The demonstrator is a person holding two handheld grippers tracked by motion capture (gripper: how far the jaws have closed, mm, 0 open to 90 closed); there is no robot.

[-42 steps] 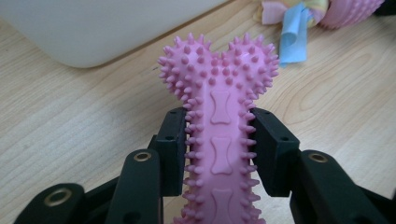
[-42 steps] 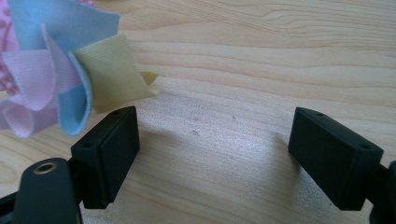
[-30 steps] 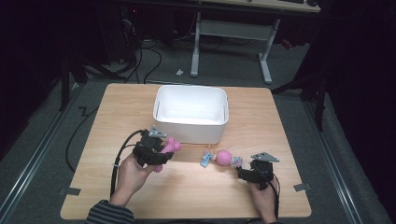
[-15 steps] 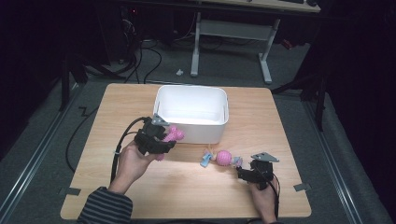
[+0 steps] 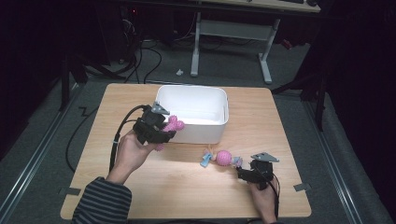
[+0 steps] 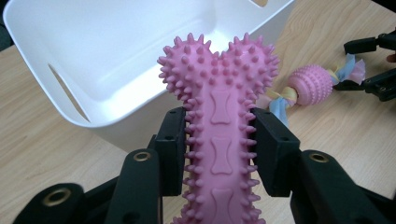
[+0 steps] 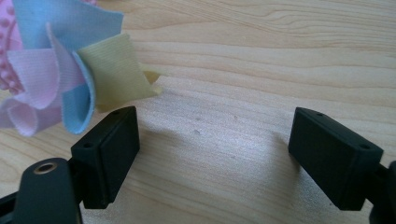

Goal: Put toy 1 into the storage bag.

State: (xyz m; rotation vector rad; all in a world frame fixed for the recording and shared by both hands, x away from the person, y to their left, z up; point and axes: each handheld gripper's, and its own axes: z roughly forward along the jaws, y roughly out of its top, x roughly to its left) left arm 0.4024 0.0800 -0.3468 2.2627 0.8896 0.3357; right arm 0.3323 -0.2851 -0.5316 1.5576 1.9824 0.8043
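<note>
The wooden desk (image 5: 187,186) carries everything here, with grey floor around it. On its far half sits a white tub (image 5: 196,112), rectangular, open-topped, with a slot handle cut in the wall that shows in the left gripper view. Nothing is visible on the part of its floor that can be seen.

The left claw (image 5: 163,133) is held above the desk just at the tub's near left corner, gripped by a hand (image 5: 133,151) coming out of a striped sleeve (image 5: 100,205). Its two black pads are clamped on the shaft of a pink spiked bone toy (image 6: 219,126), one pad on each side. The toy's knobbed end points toward the tub, just short of the tub's near wall in the left gripper view.

The right claw (image 5: 243,171) rests low at the near right of the desk. Its jaws stand wide apart with bare wood between them, holding nothing. Just beside its left pad lie the blue, pink and yellow cloth strips of a pink ball toy (image 5: 224,157), which lies on the desk in front of the tub, well apart from the bone toy. In the right gripper view, the strips (image 7: 70,70) come close to the pad; whether they touch it cannot be told.
</note>
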